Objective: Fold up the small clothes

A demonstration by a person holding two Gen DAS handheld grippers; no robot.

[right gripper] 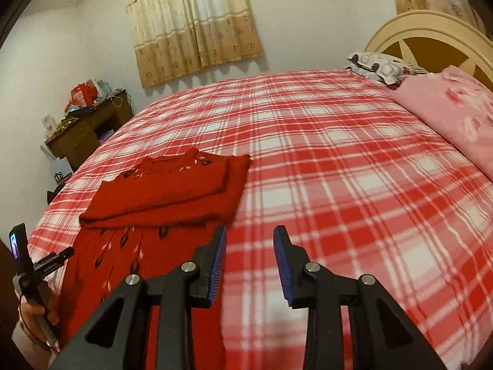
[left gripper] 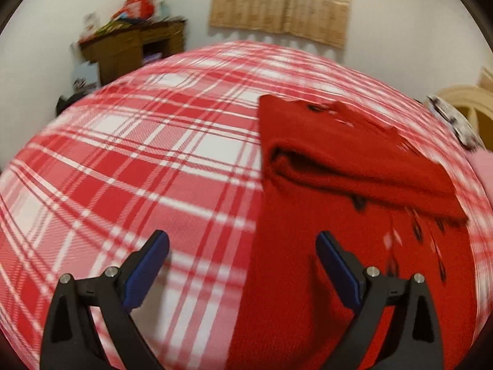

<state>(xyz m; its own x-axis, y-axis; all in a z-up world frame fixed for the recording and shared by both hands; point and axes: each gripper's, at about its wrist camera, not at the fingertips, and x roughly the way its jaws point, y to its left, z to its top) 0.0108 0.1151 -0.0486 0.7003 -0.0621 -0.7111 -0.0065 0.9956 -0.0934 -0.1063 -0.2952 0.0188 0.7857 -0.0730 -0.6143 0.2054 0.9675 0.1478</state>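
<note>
The plaid bed (right gripper: 339, 160) carries the red sweater (right gripper: 160, 203) near its left edge, sleeves folded across. Left gripper (left gripper: 243, 246) spread wide, right gripper (right gripper: 249, 240) part-spread, both empty. A careless lower-hem grab could drag the sleeves loose

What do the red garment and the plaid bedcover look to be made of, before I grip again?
Red garment: looks like a thick knit, wool or acrylic; matte, fuzzy surface, soft rounded fold edges, small dark and pale leaf motifs.
Plaid bedcover: seems a thin woven cotton-type sheet; flat, matte, red and white check, lying smooth with few wrinkles. The fibre of either is uncertain from these views.
</note>
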